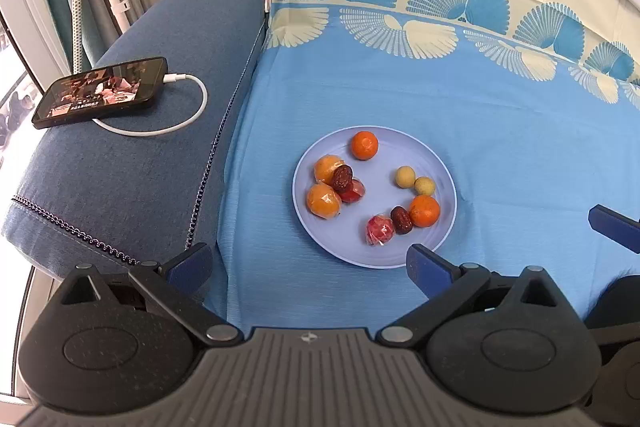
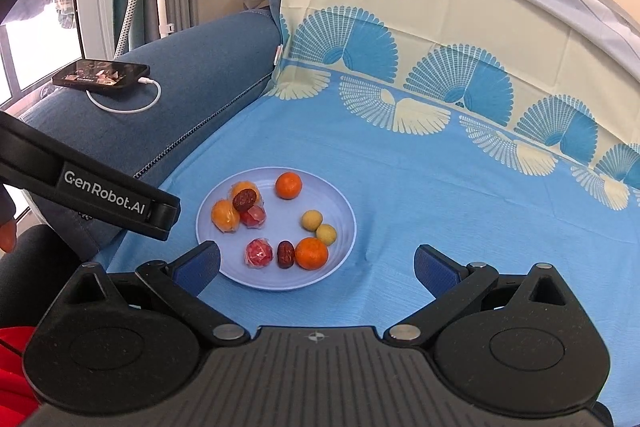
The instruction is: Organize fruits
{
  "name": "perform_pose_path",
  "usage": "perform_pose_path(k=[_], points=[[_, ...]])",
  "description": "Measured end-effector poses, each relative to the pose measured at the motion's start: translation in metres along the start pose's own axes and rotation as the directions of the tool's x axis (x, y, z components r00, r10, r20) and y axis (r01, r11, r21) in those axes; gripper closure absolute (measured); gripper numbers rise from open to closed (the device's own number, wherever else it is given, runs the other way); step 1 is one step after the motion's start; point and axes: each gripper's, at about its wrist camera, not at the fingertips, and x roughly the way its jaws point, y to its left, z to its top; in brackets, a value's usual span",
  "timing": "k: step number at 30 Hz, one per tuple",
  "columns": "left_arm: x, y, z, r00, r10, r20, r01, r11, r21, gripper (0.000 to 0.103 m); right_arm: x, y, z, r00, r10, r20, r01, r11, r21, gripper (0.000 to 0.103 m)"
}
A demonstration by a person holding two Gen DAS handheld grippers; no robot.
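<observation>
A pale lilac plate lies on the blue cloth with several fruits on it. There are two bare tangerines, two wrapped oranges, two dark red dates, two wrapped red fruits and two small yellow-green balls. My left gripper is open and empty, just short of the plate's near left rim. My right gripper is open and empty at the near rim, closest to a tangerine and a date.
A phone with a lit screen and a looped white cable rests on the blue sofa armrest to the left. The fan-patterned cloth runs up the backrest. The left gripper's black body crosses the right wrist view at left.
</observation>
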Motion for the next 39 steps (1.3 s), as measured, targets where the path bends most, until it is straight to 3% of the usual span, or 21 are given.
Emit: perform_pose_path(k=[39], points=[[0.0010,-0.0015,0.0015,1.000,0.013,-0.002,-0.013,1.000,0.006,0.000,0.0025,0.0016,-0.0002,1.000,-0.005,-0.008,0.005,1.000,-0.004,0.001]])
